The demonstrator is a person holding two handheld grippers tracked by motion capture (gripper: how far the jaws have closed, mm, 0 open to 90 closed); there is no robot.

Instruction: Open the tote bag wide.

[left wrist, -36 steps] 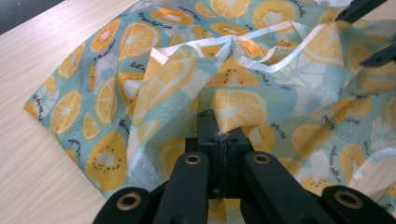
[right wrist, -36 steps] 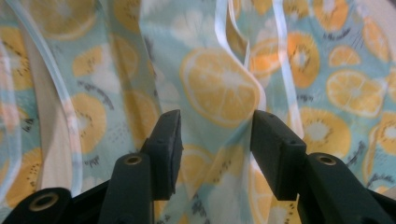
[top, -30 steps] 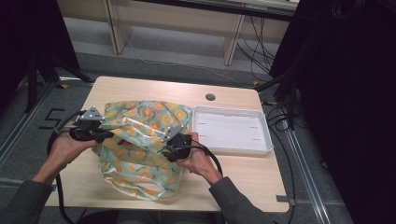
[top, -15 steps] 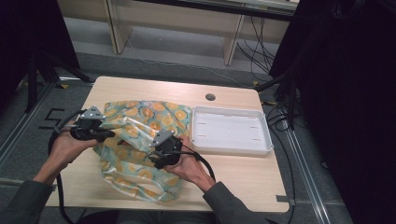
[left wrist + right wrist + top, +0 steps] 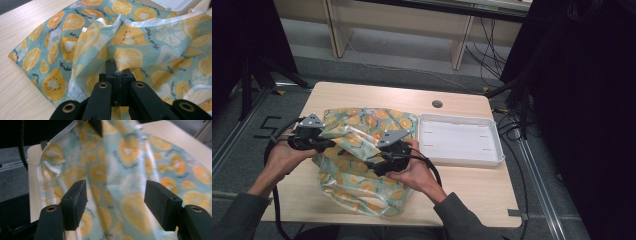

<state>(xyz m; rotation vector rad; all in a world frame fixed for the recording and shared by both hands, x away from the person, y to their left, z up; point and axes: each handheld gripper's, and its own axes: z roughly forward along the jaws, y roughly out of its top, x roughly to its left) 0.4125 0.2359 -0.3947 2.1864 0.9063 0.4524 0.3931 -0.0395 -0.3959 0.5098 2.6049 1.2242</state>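
nearest, a crumpled fruit-print plastic bag [image 5: 362,165] is seen lying on the wooden table [image 5: 472,185], left of a white tray [image 5: 460,141]. over its middle the right gripper [image 5: 373,161] is held, its jaws just opened wide with only loose bag between them, nothing pinched. at the bag's left edge, a fold is clamped by the left gripper [image 5: 331,144], whose jaws are pressed together on it.

High view looks down; both gripper views closely share the cloth [image 5: 357,150].
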